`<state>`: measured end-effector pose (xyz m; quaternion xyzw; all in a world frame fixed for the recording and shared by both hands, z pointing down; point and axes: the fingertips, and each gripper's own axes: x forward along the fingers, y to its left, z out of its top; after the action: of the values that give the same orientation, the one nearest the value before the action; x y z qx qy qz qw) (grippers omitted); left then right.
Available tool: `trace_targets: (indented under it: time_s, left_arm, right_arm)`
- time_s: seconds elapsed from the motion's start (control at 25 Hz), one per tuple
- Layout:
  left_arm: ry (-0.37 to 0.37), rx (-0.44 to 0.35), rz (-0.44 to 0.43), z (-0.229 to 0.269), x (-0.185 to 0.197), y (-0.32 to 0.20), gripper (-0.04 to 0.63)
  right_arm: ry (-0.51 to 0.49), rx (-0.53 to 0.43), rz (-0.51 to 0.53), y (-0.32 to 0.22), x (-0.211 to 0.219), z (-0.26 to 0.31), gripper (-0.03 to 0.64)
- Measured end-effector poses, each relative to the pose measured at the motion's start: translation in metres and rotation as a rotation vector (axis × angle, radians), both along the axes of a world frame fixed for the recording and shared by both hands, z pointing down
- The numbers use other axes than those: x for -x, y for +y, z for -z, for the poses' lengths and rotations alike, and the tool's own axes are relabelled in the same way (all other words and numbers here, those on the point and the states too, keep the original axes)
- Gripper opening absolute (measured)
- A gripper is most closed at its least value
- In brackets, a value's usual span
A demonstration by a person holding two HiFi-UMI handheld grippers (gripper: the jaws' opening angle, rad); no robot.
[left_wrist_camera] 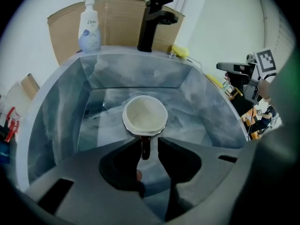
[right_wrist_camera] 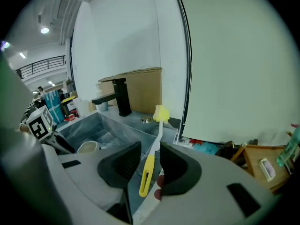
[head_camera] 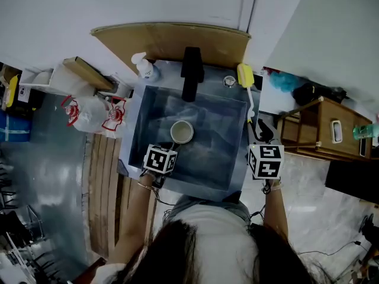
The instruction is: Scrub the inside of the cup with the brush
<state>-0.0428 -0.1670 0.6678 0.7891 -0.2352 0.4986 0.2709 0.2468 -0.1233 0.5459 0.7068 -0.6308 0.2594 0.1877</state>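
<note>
Cup [left_wrist_camera: 145,114] stands upright in the sink [left_wrist_camera: 61,125], its handle between the open left tongs [left_wrist_camera: 149,145]. Right tongs [right_wrist_camera: 150,150] stand open around the brush [right_wrist_camera: 156,135].

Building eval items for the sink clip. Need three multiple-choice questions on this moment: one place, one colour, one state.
1. Where does the brush lie?
A) inside the cup
B) on the right rim of the sink
C) on the sink floor

2. What colour is the faucet?
A) black
B) chrome
C) white

3. How does the cup stand?
A) on its side
B) mouth down
C) upright, mouth up

Answers:
1 B: the right gripper view shows the brush running along the rim beside the basin, with its yellow head toward the back.
2 A: both the head view and the left gripper view show a black faucet.
3 C: its pale inside faces up in the head view, and it sits on the sink floor.
</note>
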Motion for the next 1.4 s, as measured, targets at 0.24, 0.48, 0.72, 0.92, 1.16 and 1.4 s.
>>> trace_targets:
  time_s: [0.24,0.48,0.72,0.92,1.16,1.4]
  left_arm:
    - [-0.023,0.011,-0.029,-0.009,-0.004,0.002,0.118]
    - [-0.028,0.045,-0.010,-0.013,-0.003,0.000,0.118]
    - [-0.039,0.052,-0.004,-0.018,-0.005,-0.006,0.100]
    - [-0.047,0.056,-0.013,-0.021,-0.007,-0.007,0.092]
    - [-0.039,0.057,-0.011,-0.021,-0.008,-0.007,0.084]
    - [-0.031,0.061,-0.005,-0.020,-0.007,-0.007,0.075]
  right_arm:
    - [-0.023,0.028,-0.016,-0.012,-0.005,-0.020,0.141]
    - [-0.059,0.053,-0.032,-0.021,-0.010,-0.035,0.150]
    - [-0.085,0.066,-0.041,-0.029,-0.011,-0.047,0.153]
    - [-0.033,0.076,-0.045,-0.035,-0.015,-0.048,0.153]
    - [0.004,0.078,-0.045,-0.036,-0.018,-0.048,0.116]
    - [-0.002,0.081,-0.046,-0.030,-0.019,-0.046,0.060]
